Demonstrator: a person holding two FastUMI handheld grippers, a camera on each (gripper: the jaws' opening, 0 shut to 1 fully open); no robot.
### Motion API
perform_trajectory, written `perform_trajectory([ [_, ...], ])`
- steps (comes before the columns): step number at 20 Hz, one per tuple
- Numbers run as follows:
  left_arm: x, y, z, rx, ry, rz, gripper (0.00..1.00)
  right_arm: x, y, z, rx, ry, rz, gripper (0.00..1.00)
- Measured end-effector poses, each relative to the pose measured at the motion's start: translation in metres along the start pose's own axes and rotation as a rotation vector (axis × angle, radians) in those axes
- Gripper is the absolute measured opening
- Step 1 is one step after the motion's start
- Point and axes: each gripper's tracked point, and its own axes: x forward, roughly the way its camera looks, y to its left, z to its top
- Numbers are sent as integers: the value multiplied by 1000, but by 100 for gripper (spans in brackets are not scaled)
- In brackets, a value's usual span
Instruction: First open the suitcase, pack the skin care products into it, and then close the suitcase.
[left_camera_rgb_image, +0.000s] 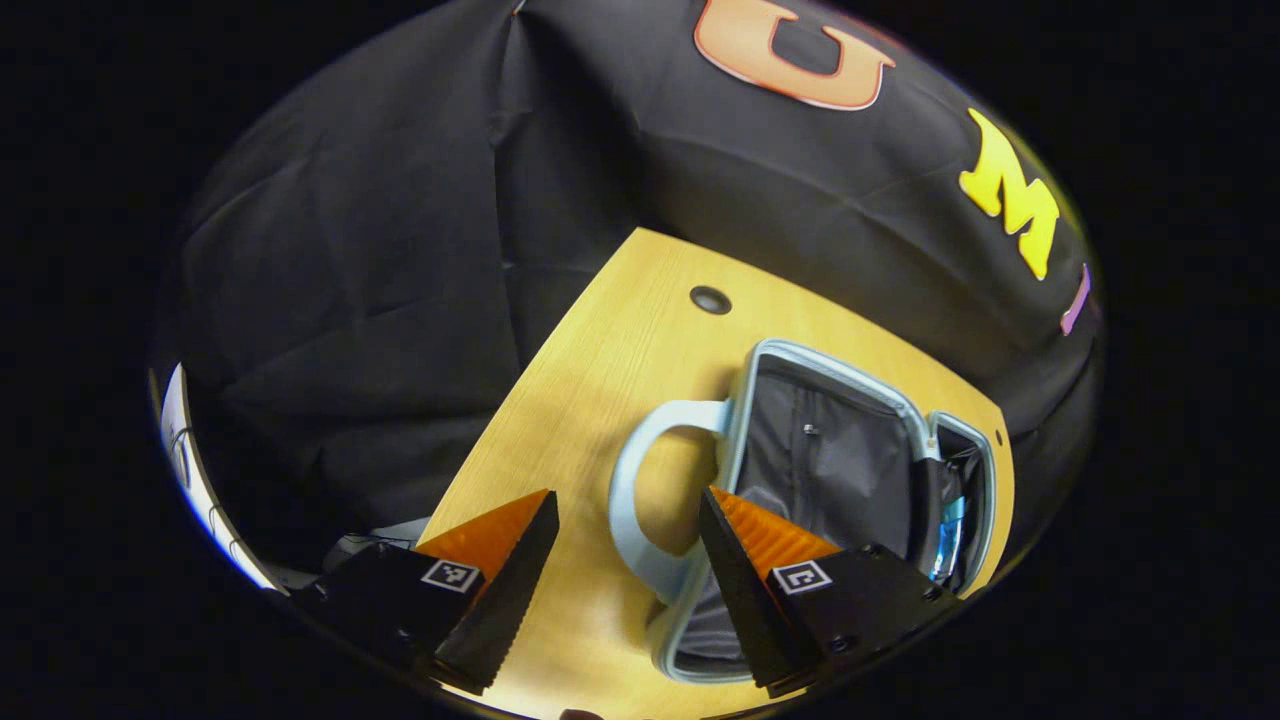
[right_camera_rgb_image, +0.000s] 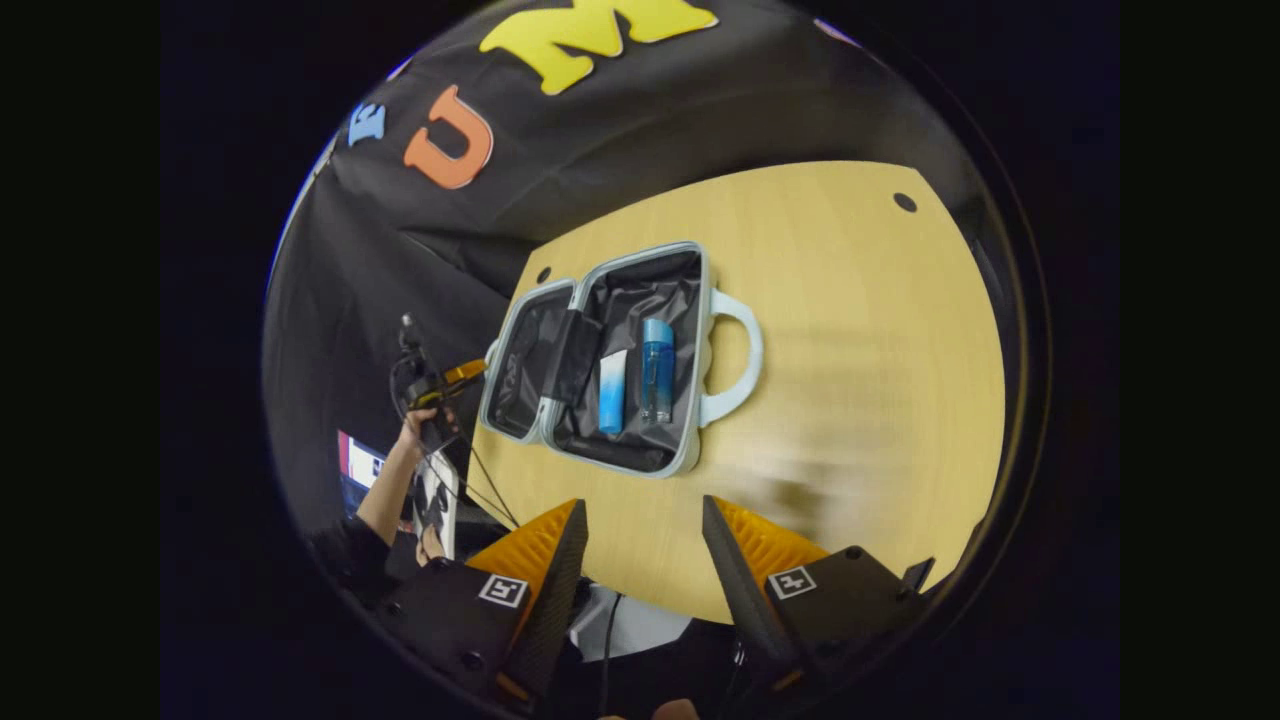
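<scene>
Fingers of both grippers are spread, nothing grasped; 2 products (right_camera_rgb_image: 633, 385) are seen packed mid-frame in the open suitcase (right_camera_rgb_image: 690, 455), awaiting closing.

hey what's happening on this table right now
A person is packing a small suitcase with two handheld grippers. The suitcase lies open on the wooden table, and two skin care products, a tube and a bottle, lie side by side in the half with the handle. Both grippers are open and hold nothing. The left gripper hovers close by the handle, while the right gripper hangs back over the table's near edge. The suitcase is not yet closed.
</scene>
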Motion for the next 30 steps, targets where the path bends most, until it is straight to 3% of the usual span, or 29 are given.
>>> perform_trajectory([
  [4, 31, 13, 4, 31, 53, 61, 87, -20, 3, 12, 21, -84, 35, 69],
  [5, 36, 12, 5, 31, 53, 73, 77, -21, 6, 14, 3, -98, 41, 69],
  [6, 40, 10, 4, 28, 50, 86, 77, -24, 9, 15, -11, -106, 46, 69],
  [7, 44, 6, 4, 19, 49, 87, 46, -24, 13, 16, -18, -109, 53, 69],
  [8, 46, 1, 4, 11, 41, 100, 37, -22, 16, 15, -23, -108, 61, 69],
  [9, 49, 3, 4, 12, 32, 116, 19, -21, 18, 14, -26, -106, 68, 69],
  [10, 45, 3, 7, 15, 22, 126, 24, -22, 17, 12, -26, -105, 72, 69],
  [14, 20, 0, 21, 37, -25, 167, 19, -39, 27, 25, 13, -203, 145, 69],
  [16, -4, -7, 38, 50, -72, 186, 16, -53, 17, 39, -4, -284, 136, 70],
  [21, -99, -57, 81, 86, -245, 203, 16, -89, -23, 72, -107, -521, 3, 70],
  [22, -121, -77, 84, 93, -283, 206, 21, -97, -30, 79, -121, -573, -33, 70],
  [23, -140, -96, 86, 96, -320, 215, 16, -106, -37, 84, -140, -626, -60, 70],
  [26, -189, -159, 85, 115, -410, 228, 16, -148, -70, 99, -224, -799, -206, 70],
  [30, -219, -263, 70, 169, -498, 154, 16, -199, -101, 106, -242, -967, -331, 70],
])
